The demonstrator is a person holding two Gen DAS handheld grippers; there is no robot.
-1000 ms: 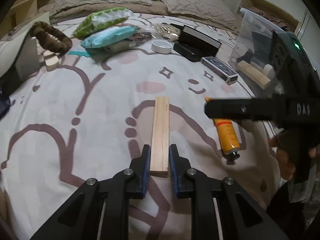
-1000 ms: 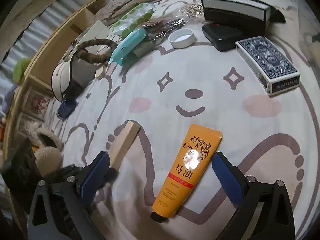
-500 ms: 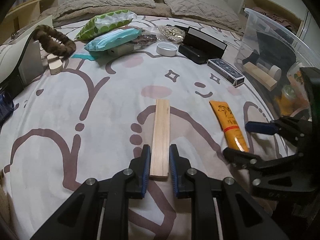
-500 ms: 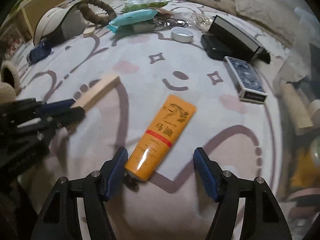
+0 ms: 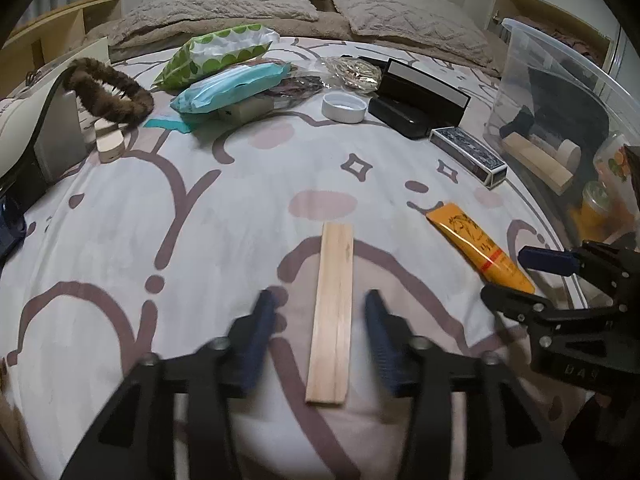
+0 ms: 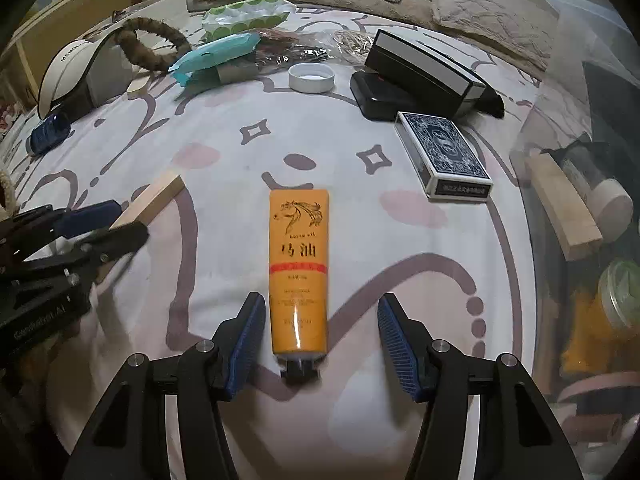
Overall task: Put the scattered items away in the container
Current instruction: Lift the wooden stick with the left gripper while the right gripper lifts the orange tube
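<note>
On the bed, the orange tube (image 6: 298, 268) lies lengthwise between the right gripper (image 6: 322, 340)'s spread fingers, cap end nearest, while the left gripper (image 5: 320, 340), also spread and seemingly touching nothing, straddles the wooden slat (image 5: 333, 312) left of that tube.

This is a bedroom in a home. Household things lie on a bed with a cartoon-print sheet (image 5: 160, 208), beige pillows (image 5: 224, 12) at its far end, and a wooden shelf (image 5: 60, 20) far left.

Dim light, fisheye warp, slight blur
</note>
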